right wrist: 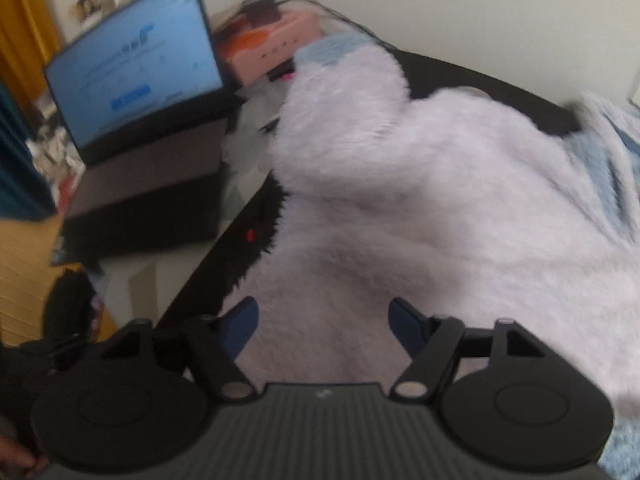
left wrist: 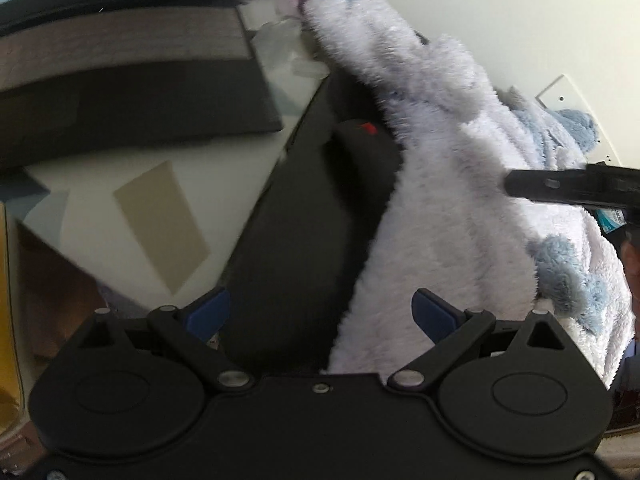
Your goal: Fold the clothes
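While both grippers' jaws are seen apart, empty, fleece garment (right wrist: 420, 208) lies on dark counter (left wrist: 288, 248), long axis fwd-left; right gripper (right wrist: 322, 320) is judged nearer vs left gripper (left wrist: 320, 312)

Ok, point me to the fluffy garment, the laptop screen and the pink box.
fluffy garment (right wrist: 440, 208): right wrist view, middle of the pale pile.
laptop screen (right wrist: 132, 68): right wrist view, lit centre.
pink box (right wrist: 280, 46): right wrist view, front face.
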Tool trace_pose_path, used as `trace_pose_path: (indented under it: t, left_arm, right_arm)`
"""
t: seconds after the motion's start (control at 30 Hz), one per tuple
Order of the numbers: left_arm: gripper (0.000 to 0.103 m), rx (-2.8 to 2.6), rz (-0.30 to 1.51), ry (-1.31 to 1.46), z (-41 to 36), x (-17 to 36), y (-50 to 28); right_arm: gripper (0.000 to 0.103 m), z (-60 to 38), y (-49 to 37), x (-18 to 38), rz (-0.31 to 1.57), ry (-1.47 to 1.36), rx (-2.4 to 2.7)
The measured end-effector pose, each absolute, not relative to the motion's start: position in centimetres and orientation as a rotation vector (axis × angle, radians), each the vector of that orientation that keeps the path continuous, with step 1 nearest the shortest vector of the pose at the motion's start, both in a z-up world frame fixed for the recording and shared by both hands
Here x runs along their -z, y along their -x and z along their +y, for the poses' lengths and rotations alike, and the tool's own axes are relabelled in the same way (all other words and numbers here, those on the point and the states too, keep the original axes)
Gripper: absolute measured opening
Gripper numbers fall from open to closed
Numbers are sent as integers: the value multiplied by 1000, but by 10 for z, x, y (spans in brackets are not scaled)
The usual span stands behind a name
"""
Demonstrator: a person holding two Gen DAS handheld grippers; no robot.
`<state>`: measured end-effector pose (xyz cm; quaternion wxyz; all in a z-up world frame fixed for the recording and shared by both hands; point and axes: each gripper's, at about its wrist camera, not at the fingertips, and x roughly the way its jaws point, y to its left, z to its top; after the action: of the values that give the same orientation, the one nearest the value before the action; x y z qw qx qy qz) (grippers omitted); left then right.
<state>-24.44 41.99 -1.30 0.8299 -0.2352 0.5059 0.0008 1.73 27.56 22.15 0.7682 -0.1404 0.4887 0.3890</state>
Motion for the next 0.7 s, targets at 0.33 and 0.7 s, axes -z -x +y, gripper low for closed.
trace_pose_path:
  t: [0.33, 0.7]
  left_arm:
    - [99, 2, 926, 450, 426, -13, 240]
    - [99, -84, 858, 531, 442, -22, 248]
  right_arm:
    - [68, 375, -73, -253, 855, 312, -810]
    - [67, 512, -137, -187, 800, 412, -710]
